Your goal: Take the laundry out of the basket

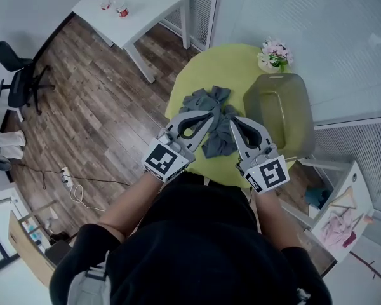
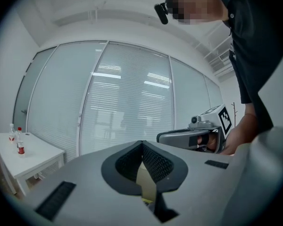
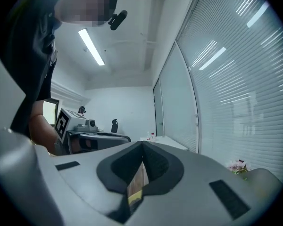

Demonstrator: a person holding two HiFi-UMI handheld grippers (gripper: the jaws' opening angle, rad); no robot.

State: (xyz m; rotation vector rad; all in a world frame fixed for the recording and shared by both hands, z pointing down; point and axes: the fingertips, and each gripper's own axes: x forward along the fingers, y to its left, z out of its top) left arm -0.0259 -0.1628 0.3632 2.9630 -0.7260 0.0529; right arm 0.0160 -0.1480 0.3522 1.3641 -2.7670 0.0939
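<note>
A heap of grey laundry [image 1: 209, 116] lies on the round yellow-green table [image 1: 197, 68], left of the translucent basket [image 1: 292, 88], which looks empty. Both grippers are held level above the table's near edge, over the heap and apart from it. My left gripper [image 1: 211, 114] has its jaws closed tip to tip with nothing between them, as the left gripper view [image 2: 141, 144] also shows. My right gripper [image 1: 232, 120] is shut and empty too [image 3: 142, 144]. Each gripper view shows the other gripper alongside: the right gripper [image 2: 188, 138] and the left gripper [image 3: 92, 138].
A small pot of flowers [image 1: 274, 54] stands at the table's far side beside the basket. A white side table [image 1: 140, 11] with bottles [image 1: 117, 5] stands at the back left, an office chair [image 1: 16, 81] at far left. A glass wall with blinds runs behind.
</note>
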